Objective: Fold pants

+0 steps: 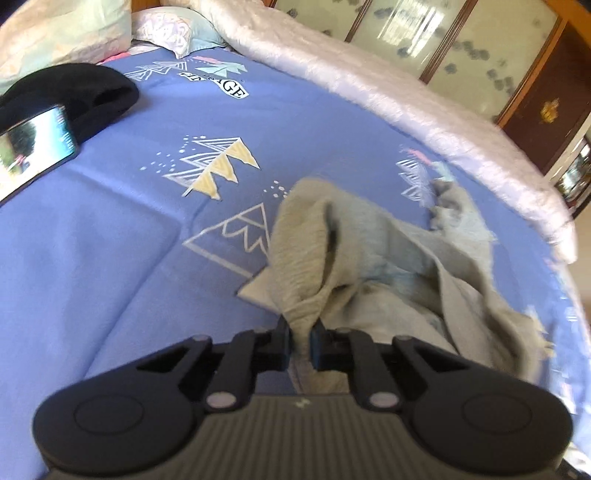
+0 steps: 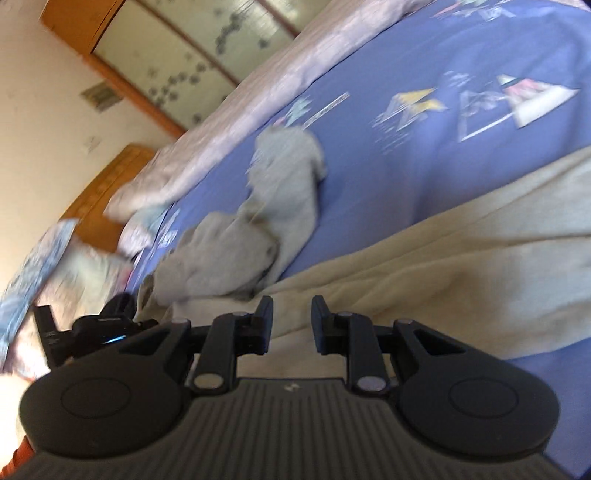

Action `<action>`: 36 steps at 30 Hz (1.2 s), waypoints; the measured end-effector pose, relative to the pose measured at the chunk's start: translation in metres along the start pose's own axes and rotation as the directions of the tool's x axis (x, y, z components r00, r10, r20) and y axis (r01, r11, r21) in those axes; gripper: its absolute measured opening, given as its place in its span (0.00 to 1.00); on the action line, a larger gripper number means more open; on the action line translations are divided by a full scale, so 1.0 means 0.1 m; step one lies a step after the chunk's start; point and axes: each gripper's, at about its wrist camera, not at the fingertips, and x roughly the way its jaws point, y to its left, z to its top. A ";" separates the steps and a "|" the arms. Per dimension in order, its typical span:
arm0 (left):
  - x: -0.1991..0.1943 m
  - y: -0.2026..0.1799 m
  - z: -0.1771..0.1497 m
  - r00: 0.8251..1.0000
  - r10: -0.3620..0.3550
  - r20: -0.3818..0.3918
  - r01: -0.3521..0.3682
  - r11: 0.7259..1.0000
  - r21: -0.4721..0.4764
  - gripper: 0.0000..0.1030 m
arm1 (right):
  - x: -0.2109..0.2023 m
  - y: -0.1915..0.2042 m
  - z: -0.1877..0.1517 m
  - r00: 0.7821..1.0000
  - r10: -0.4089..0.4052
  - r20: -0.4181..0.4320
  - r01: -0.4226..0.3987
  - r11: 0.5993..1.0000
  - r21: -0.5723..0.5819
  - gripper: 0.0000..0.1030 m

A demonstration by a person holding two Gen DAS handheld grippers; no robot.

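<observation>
A blue bed sheet point(image 1: 122, 229) printed with mountain motifs is being seen across both views, and it is carrying everything else. In the left wrist view a phone point(image 1: 31, 146) with a lit screen is lying at about 9 o'clock, with a black garment point(image 1: 79, 90) bunched just behind it toward 10 o'clock; pillows point(image 1: 66, 33) are being shown at 11 o'clock, and a pale quilt point(image 1: 388, 92) is running along the bed's far side from 12 to 3 o'clock, with glass-panelled cabinet doors point(image 1: 461, 40) behind it. Nothing is being shown lying between the gripper and the cloth. The grey pants point(image 1: 373, 258) are lying crumpled on the sheet right of centre, their long axis stretching from the gripper at 6 o'clock up toward 2 o'clock, where a frayed hem is pointing at the quilt. The left gripper point(image 1: 300, 341) is being held pinched on a ribbed edge of the pants, which is being lifted clear of the sheet. In the right wrist view the pants point(image 2: 258, 229) are trailing from 9 o'clock toward 12 o'clock, blurred, beside a cream cloth point(image 2: 461, 236) spread under the right gripper point(image 2: 292, 321), whose jaws are being held apart with nothing between them.
</observation>
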 end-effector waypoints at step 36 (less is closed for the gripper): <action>-0.15 -1.77 -1.33 0.964 -0.065 0.258 -0.226 0.306 0.925 0.32 | 0.13 -0.14 -0.38 0.990 0.055 -0.128 -0.036 0.988 0.148 0.19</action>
